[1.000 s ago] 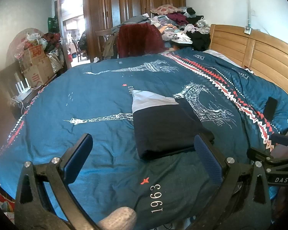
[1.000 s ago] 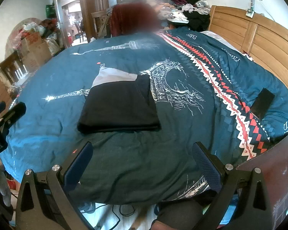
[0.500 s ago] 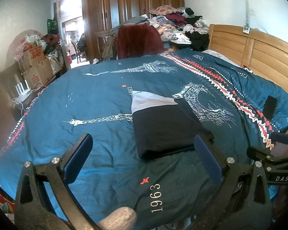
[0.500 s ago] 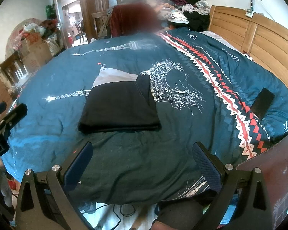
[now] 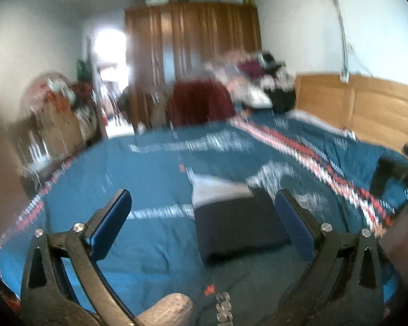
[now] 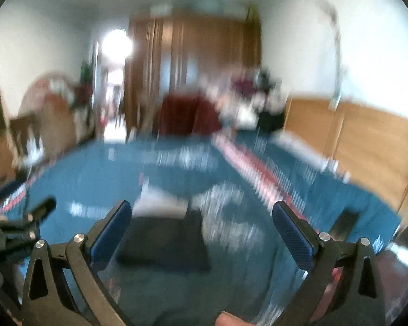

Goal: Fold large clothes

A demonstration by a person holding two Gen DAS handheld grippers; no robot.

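A folded dark garment (image 5: 239, 225) with a white part at its far end lies flat on the blue bedspread (image 5: 149, 179). My left gripper (image 5: 204, 212) stands open above the near side of the bed, nothing between its fingers; the garment sits just beyond its right finger (image 5: 293, 220). The right wrist view is blurred by motion. There the same garment (image 6: 166, 239) lies ahead, and my right gripper (image 6: 201, 222) is open and empty. The left gripper's body (image 6: 16, 231) shows at that view's left edge.
A wooden headboard (image 5: 367, 108) runs along the bed's right side. A heap of clothes (image 5: 258, 81) and a dark red cloth over a chair (image 5: 201, 103) stand at the far end before a wooden wardrobe (image 5: 193, 54). Boxes (image 5: 54, 119) crowd the left wall. A dark flat object (image 6: 342, 222) lies on the bedspread.
Both cameras have tilted up and back, so more wall and ceiling show and the bed sits lower in view. The garment has not moved. Both grippers stay open.
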